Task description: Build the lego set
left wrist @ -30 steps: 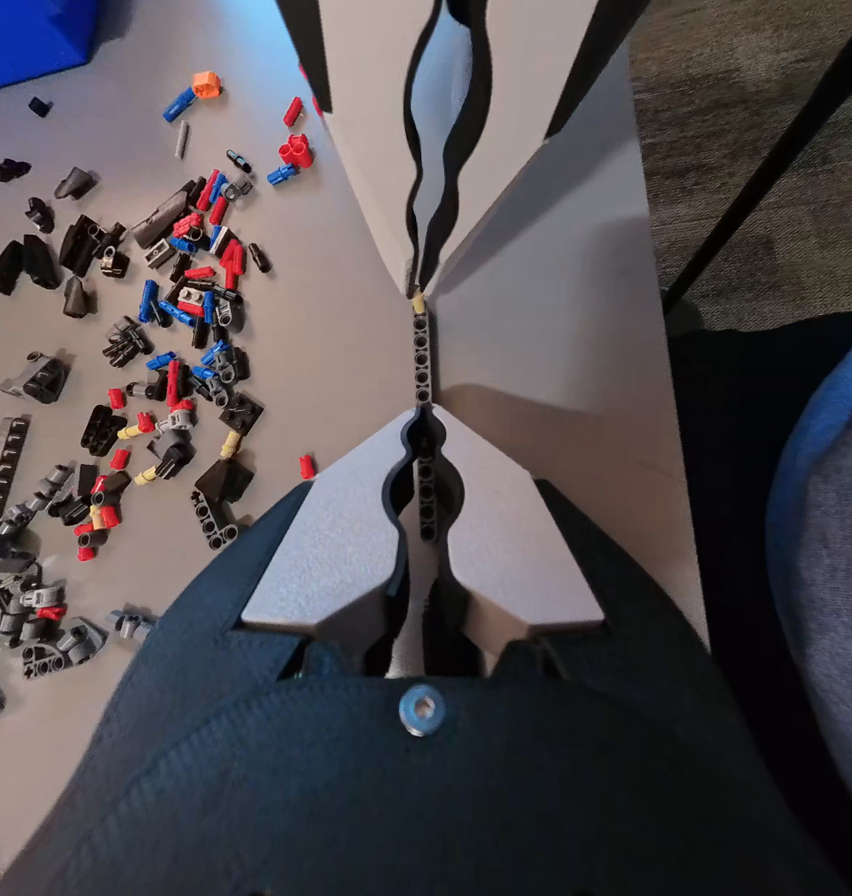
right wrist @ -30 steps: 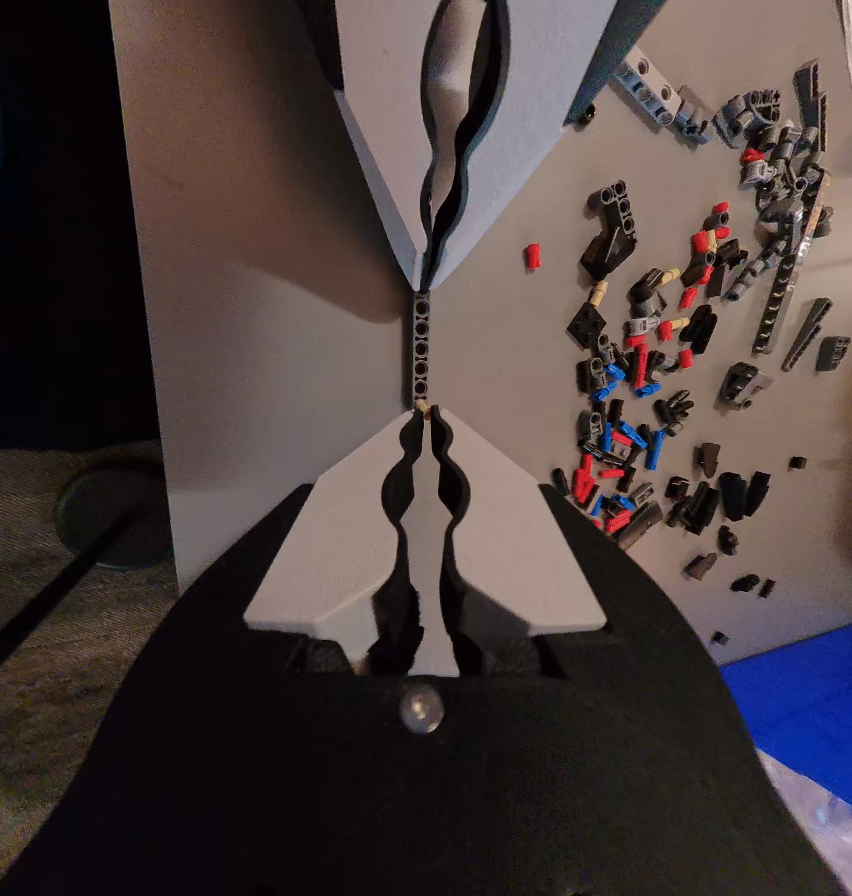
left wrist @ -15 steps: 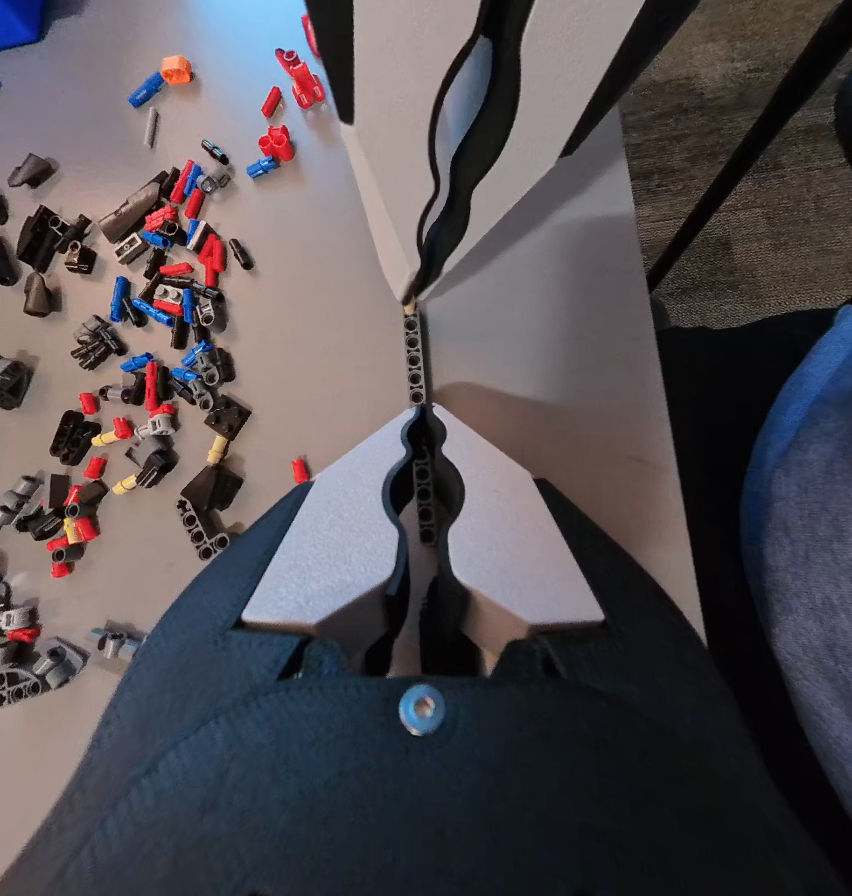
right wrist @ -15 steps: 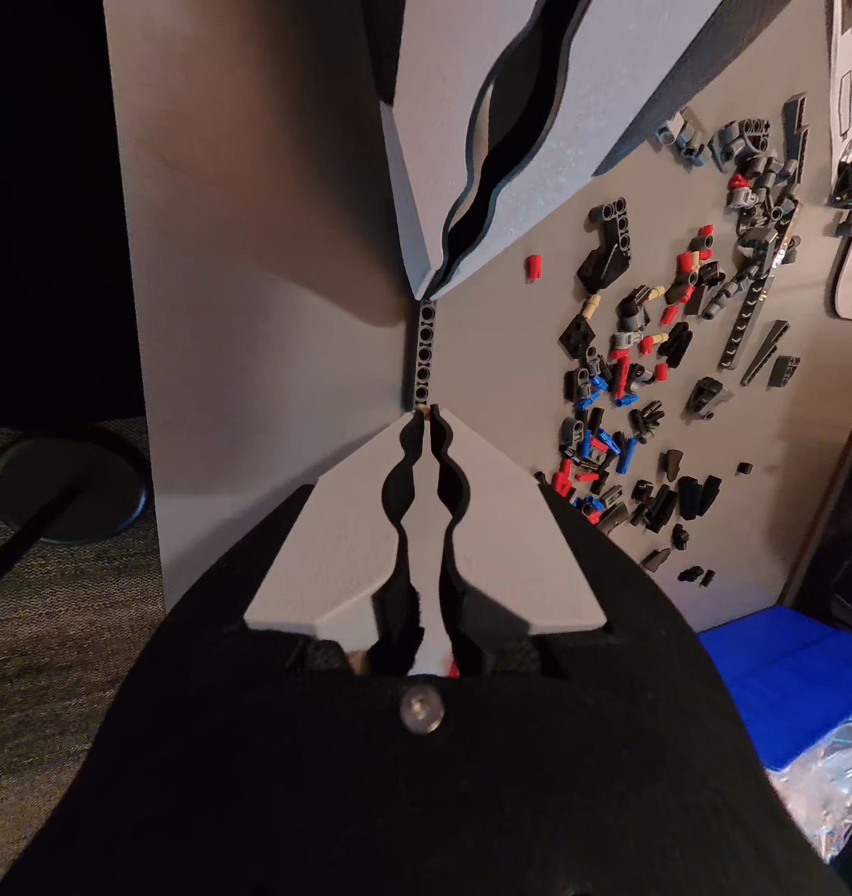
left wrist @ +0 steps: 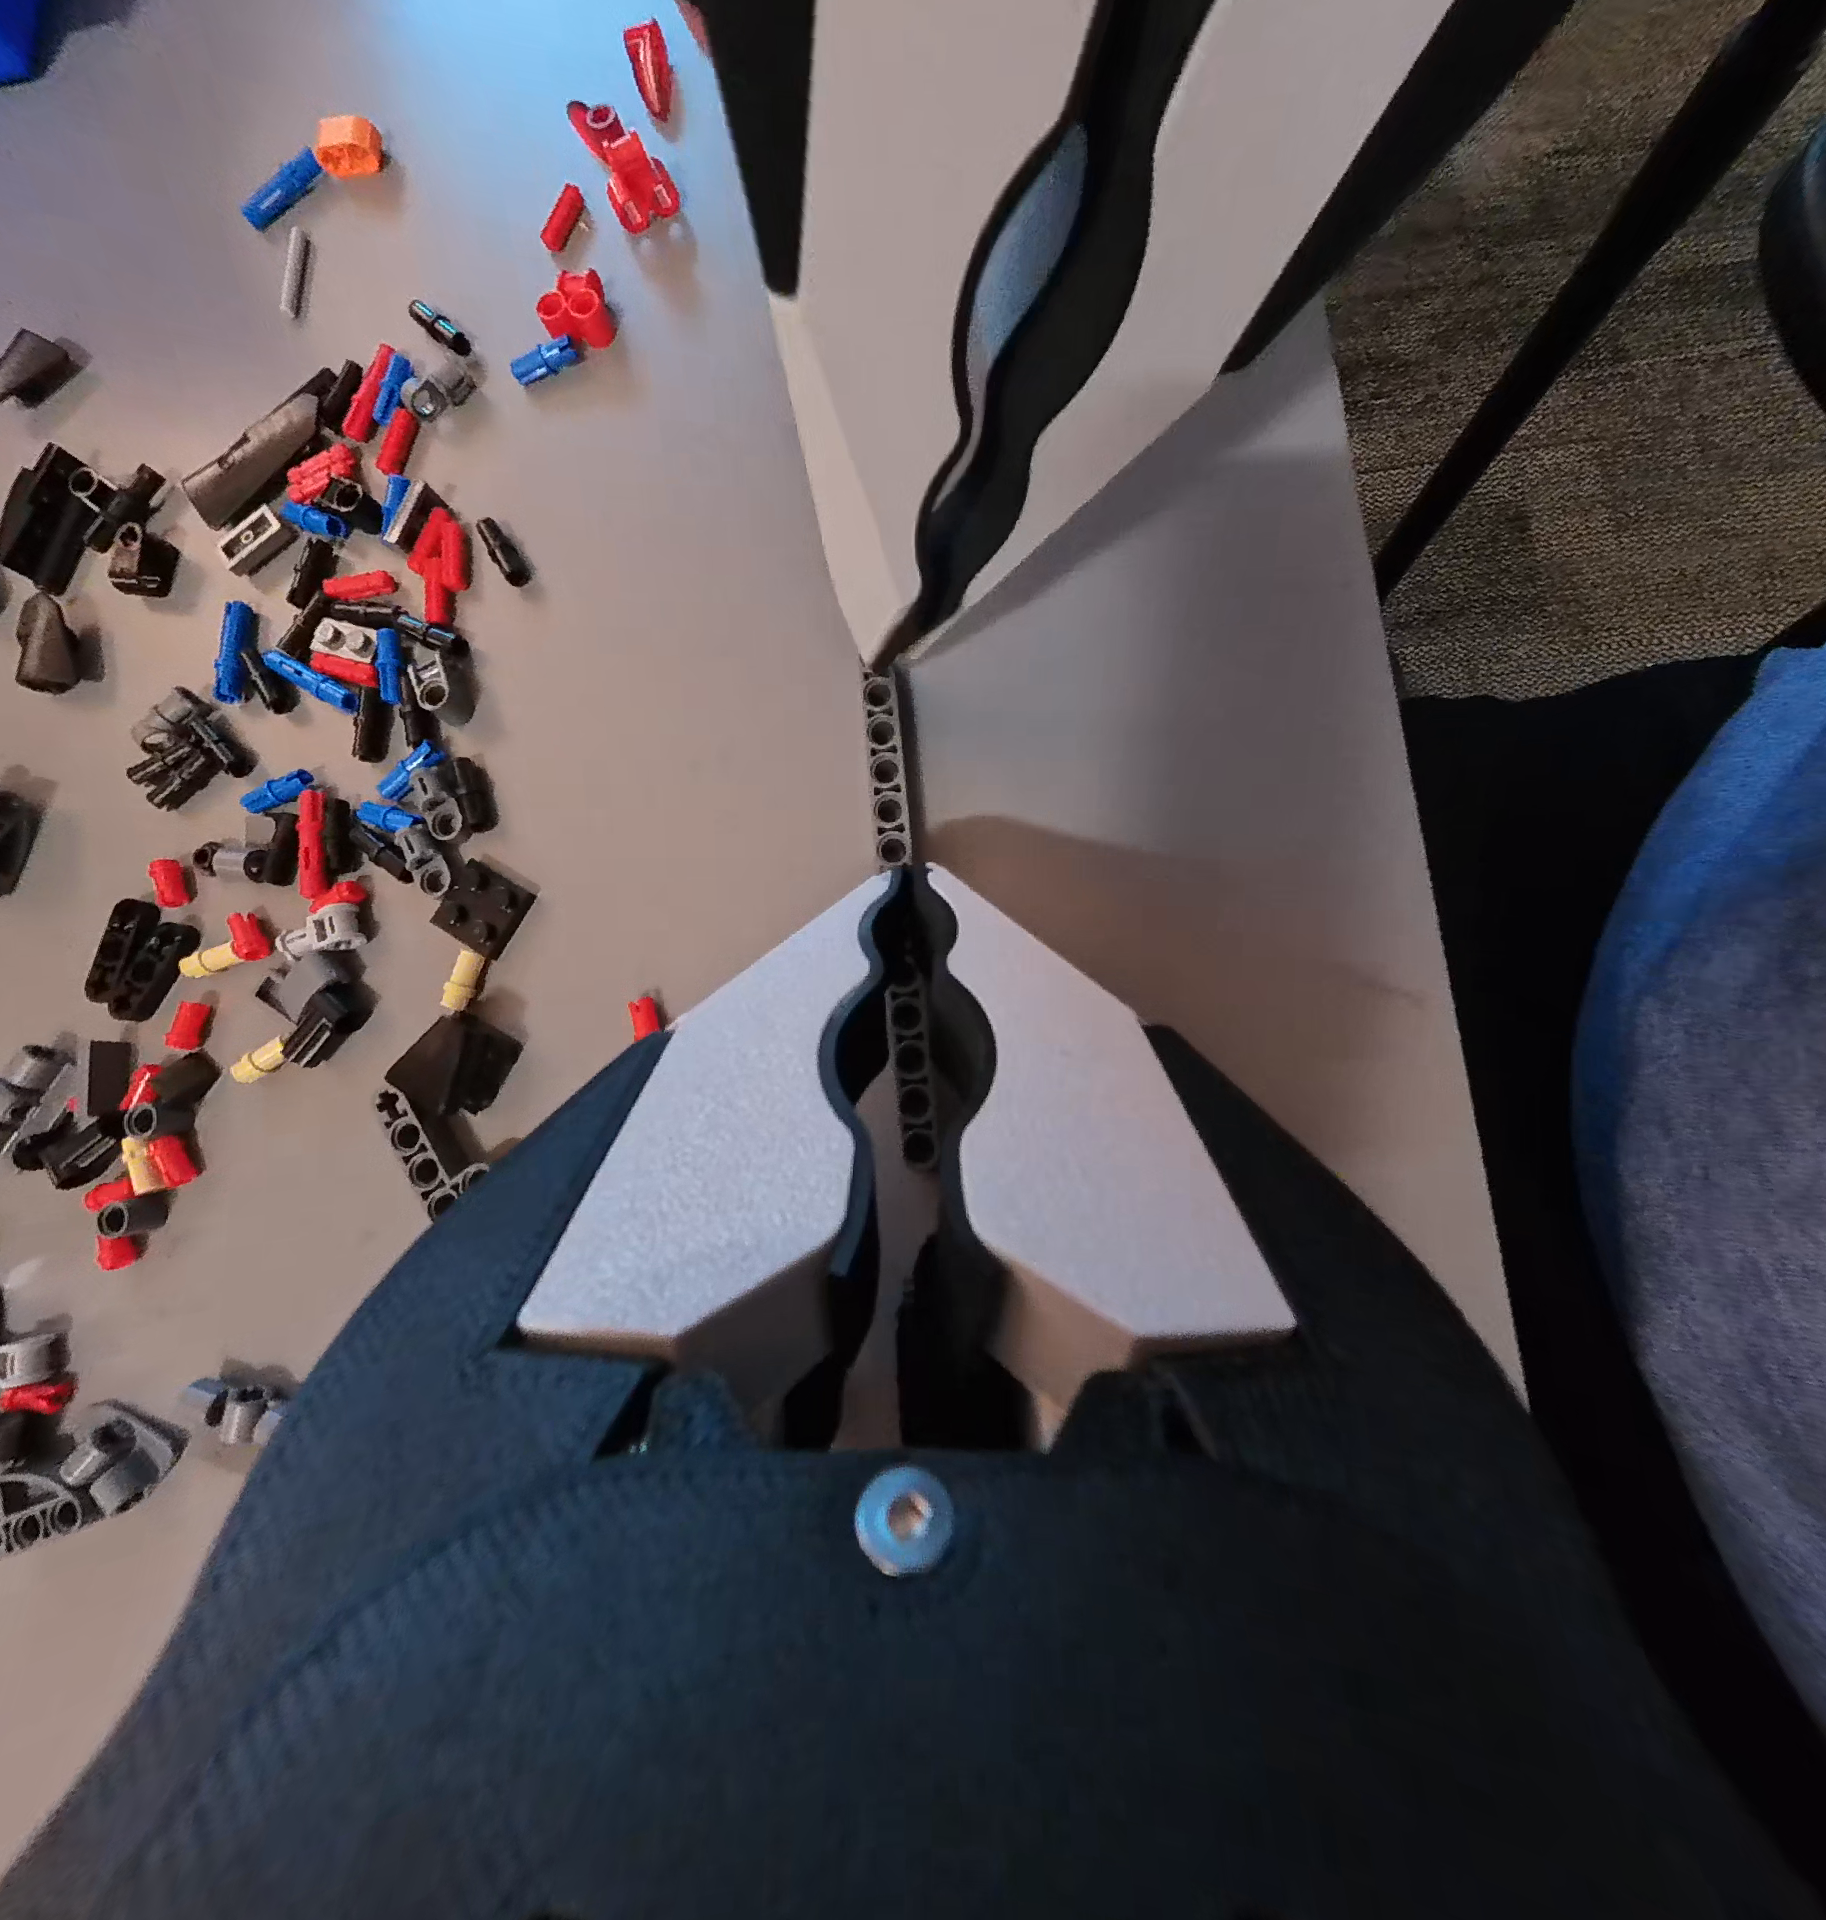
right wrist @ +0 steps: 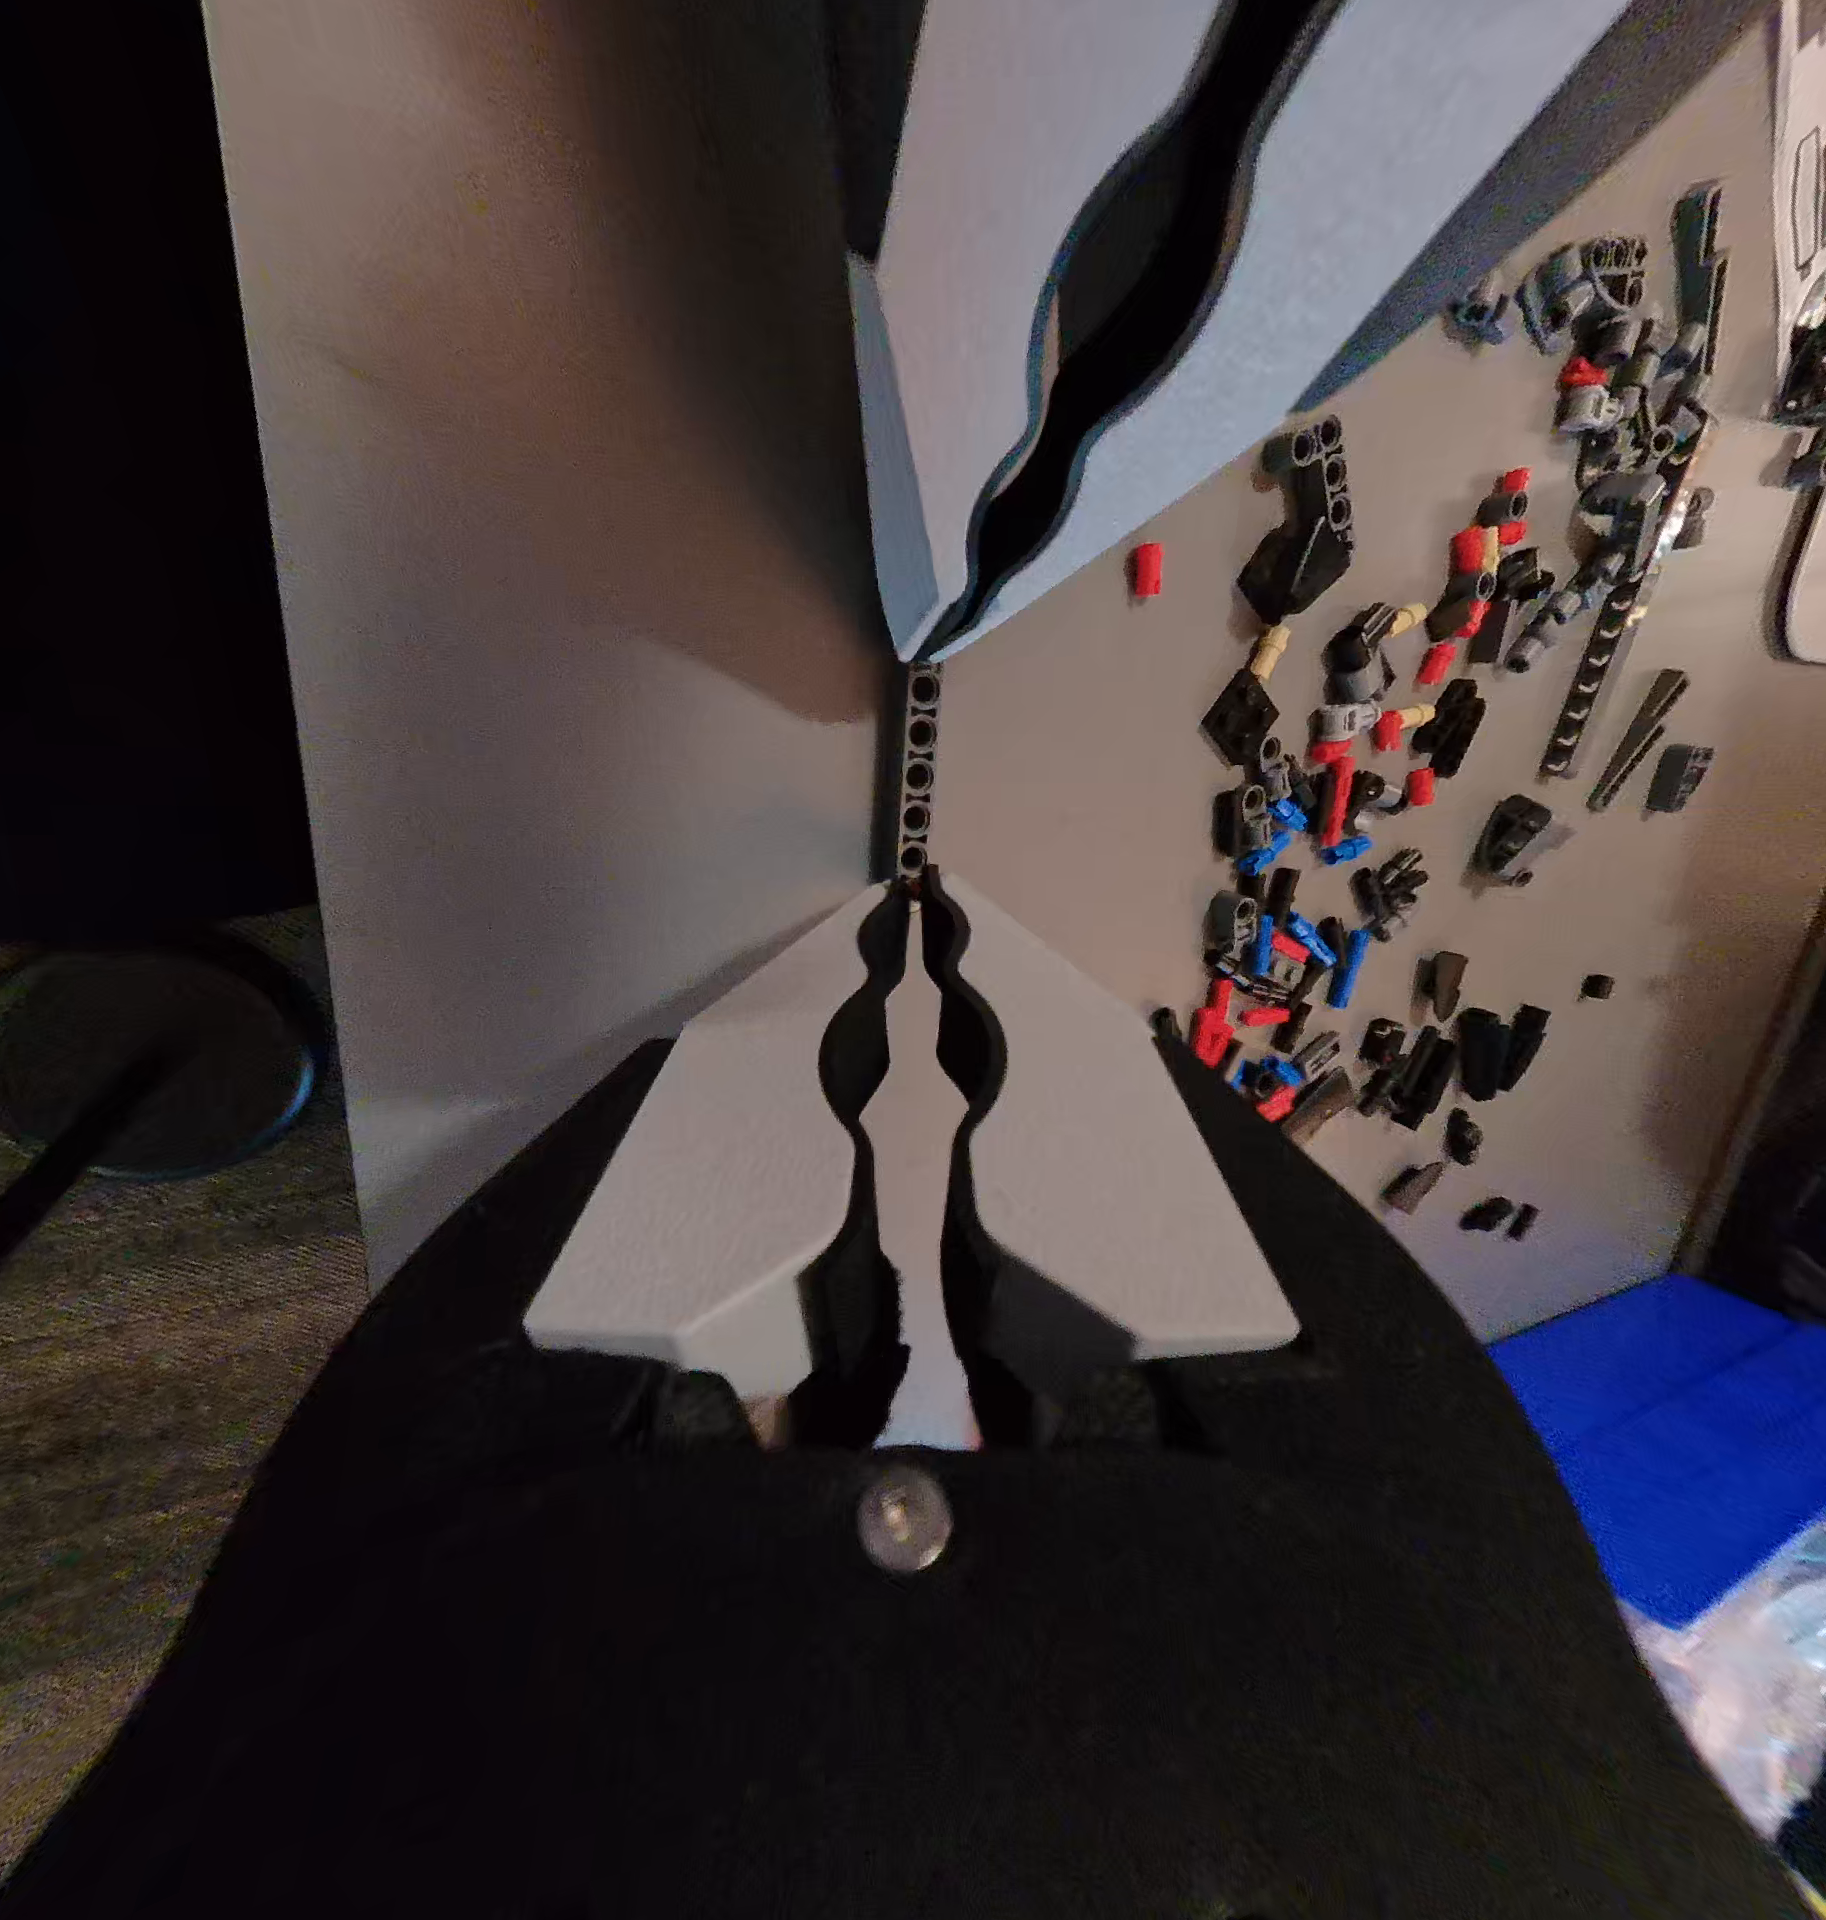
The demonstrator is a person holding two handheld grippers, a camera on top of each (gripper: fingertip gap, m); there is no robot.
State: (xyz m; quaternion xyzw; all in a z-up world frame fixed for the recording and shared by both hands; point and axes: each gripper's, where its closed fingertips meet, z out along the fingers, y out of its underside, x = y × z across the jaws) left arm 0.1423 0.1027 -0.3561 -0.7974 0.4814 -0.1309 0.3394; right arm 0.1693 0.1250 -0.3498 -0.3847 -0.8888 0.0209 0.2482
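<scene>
Left wrist view shows my left gripper (left wrist: 904,883) with its jaws closed on a dark grey holed beam (left wrist: 885,769), much of its length lying back between them and the rest reaching forward above the worktop (left wrist: 1148,727). My right gripper (right wrist: 914,894) meets the beam's far end, jaws pinched nearly together at the tip; something small seems caught there, but I cannot tell what. The beam looks light, stiff and smooth-sided, so I judge it could twist if pushed endwise; a flat-sided hold near the working end suits best. Loose pieces (left wrist: 317,644) lie scattered well apart to my left.
</scene>
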